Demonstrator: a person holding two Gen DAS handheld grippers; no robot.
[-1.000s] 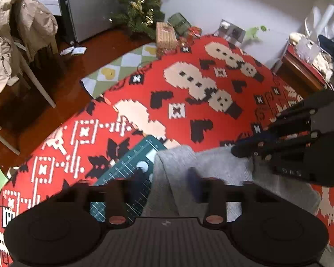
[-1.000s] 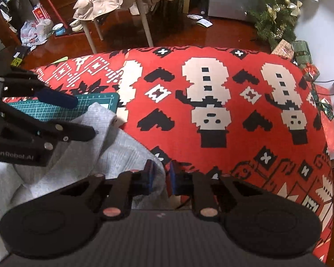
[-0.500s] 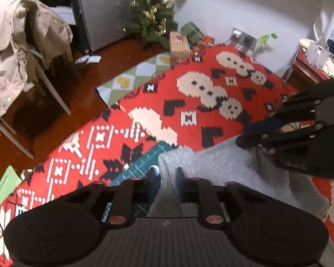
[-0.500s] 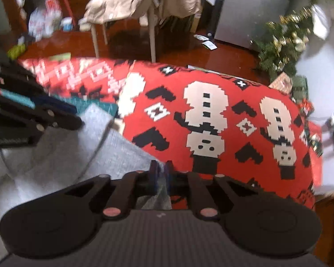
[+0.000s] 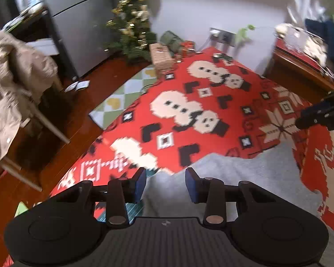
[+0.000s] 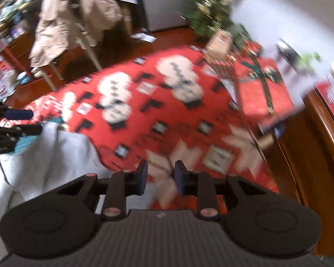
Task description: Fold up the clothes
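Garment: a grey knit garment (image 5: 240, 178) lies on the red snowman-patterned tablecloth (image 5: 189, 115), at the near edge of the table below both tools; in the right wrist view the same grey cloth (image 6: 49, 162) spreads to the left of the tool, with a soft ridge running up it.
Layers: the far edge looks rounded and doubled, but I cannot tell how many folds it holds.
Left gripper (image 5: 165, 182): the jaws stand wide apart with nothing between them, hovering over the grey cloth's far edge.
Right gripper (image 6: 160, 178): the jaws are parted by a narrow gap and hold nothing; it sits over bare tablecloth, just right of the garment's edge.
Cutting mat: a green gridded corner (image 5: 131, 209) peeks from under the cloth at the left.
Blur: the right wrist view is smeared, so fine creases there cannot be read.
Stage: both tools empty above a lying garment would suit a fold just laid down or a grip about to be taken.
Doing it well: judge the edges for squareness before any further pinch; take cloth by its edge only, both layers together, and keep the two tools level so the crease runs straight.
Risk: knit drags on the tablecloth and may bunch it.
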